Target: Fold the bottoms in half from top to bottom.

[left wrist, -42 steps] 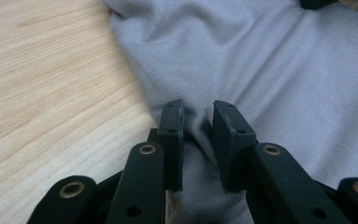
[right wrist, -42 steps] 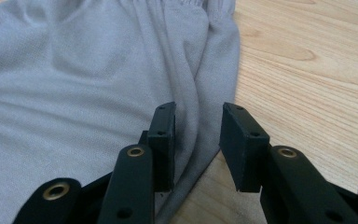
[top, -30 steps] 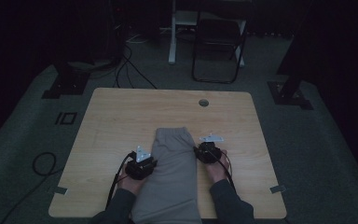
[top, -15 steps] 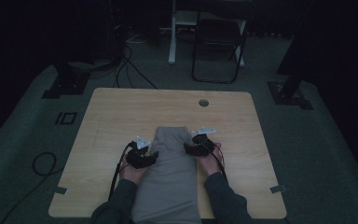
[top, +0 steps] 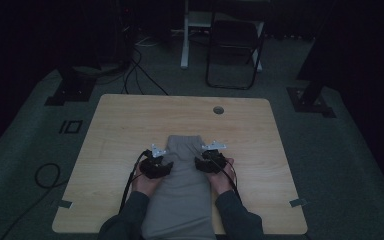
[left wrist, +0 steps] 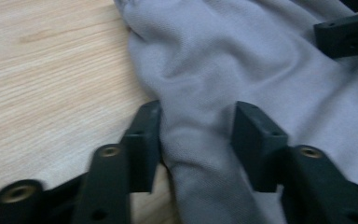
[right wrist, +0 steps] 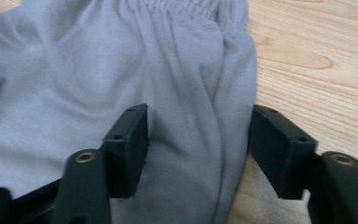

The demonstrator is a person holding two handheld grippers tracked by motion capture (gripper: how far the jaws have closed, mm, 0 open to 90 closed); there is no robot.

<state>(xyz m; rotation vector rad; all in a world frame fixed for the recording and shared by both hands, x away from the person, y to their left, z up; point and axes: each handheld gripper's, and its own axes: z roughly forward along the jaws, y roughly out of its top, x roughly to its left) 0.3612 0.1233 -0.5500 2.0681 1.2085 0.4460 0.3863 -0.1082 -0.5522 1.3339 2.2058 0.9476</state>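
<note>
on table (top: pixel 130 125), grey garment (top: pixel 180 195) between parted grippers

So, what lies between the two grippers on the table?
In the high view, the grey garment fills the stretch between the left gripper and the right gripper. Each gripper view shows its jaws open astride a side fold of that cloth.

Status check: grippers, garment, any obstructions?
Left gripper and right gripper open, jaws just closing slightly, straddling grey garment edges. Garment flat on table. Nothing in way.
</note>
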